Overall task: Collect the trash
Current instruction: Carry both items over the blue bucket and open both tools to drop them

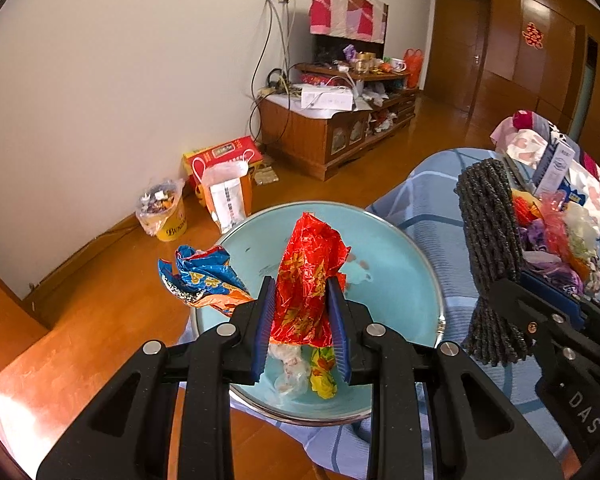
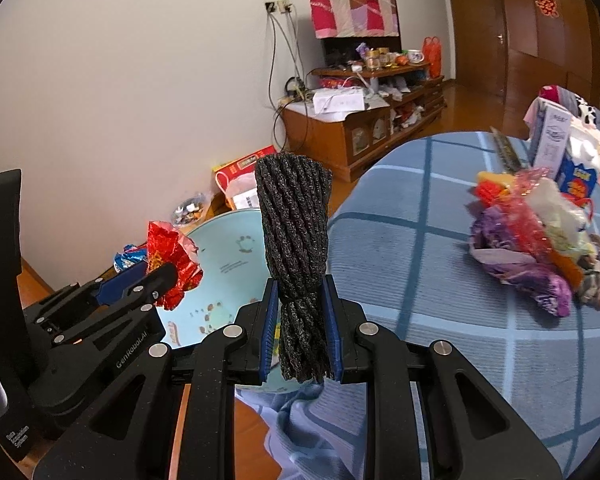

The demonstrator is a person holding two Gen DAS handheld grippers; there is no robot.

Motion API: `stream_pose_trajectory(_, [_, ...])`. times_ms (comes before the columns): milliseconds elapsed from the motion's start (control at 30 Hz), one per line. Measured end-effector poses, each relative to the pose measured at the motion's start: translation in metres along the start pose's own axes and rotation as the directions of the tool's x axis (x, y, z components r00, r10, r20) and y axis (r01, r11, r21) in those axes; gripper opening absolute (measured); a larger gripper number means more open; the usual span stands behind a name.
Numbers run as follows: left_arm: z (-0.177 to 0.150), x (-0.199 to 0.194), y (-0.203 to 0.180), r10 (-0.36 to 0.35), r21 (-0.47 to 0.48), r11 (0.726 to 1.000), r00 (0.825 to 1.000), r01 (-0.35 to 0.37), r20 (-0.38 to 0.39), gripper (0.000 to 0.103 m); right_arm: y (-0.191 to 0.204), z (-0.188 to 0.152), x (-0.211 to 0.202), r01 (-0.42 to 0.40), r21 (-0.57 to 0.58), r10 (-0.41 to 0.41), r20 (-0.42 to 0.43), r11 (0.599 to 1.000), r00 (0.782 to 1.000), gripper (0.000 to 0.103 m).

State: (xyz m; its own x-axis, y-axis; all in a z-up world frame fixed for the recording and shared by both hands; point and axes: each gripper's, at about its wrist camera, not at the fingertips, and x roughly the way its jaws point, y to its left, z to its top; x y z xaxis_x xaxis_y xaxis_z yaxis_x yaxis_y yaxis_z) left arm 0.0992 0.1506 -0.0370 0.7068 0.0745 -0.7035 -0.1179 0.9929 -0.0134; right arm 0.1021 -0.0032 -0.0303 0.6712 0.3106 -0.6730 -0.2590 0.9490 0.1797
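Note:
My left gripper (image 1: 301,320) is shut on a crumpled red foil wrapper (image 1: 309,276) and holds it above a light blue basin (image 1: 399,264). A blue foil wrapper (image 1: 204,276) hangs at the basin's left rim. A clear wrapper (image 1: 290,372) and a yellow wrapper (image 1: 323,376) lie inside the basin. My right gripper (image 2: 298,328) is shut on a dark grey bundle of cord (image 2: 296,232), held upright beside the basin (image 2: 228,264). The left gripper with the red wrapper (image 2: 172,256) shows at left in the right wrist view.
A pile of mixed wrappers (image 2: 539,248) lies on the blue checked tablecloth (image 2: 439,280) at right, with cartons (image 2: 551,140) behind it. On the wooden floor by the wall stand a yellow bucket lined with a bag (image 1: 164,212), paper bags (image 1: 226,192) and a low wooden cabinet (image 1: 331,128).

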Motion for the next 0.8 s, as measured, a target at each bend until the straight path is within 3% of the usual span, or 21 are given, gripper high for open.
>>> stream_pose_trajectory(600, [-0.007,0.041,0.013,0.018,-0.020,1.000,0.996,-0.019,-0.083,0.027,0.010,-0.003,0.073,-0.079,0.009,0.079,-0.147,0.997,0.986,0.023])
stream_pose_trajectory(800, [-0.009,0.045,0.010,0.022,-0.011,1.000,0.996,-0.023,-0.086,0.029,0.005,0.001,0.075,-0.086,0.024,0.088,-0.140,0.996,0.986,0.031])
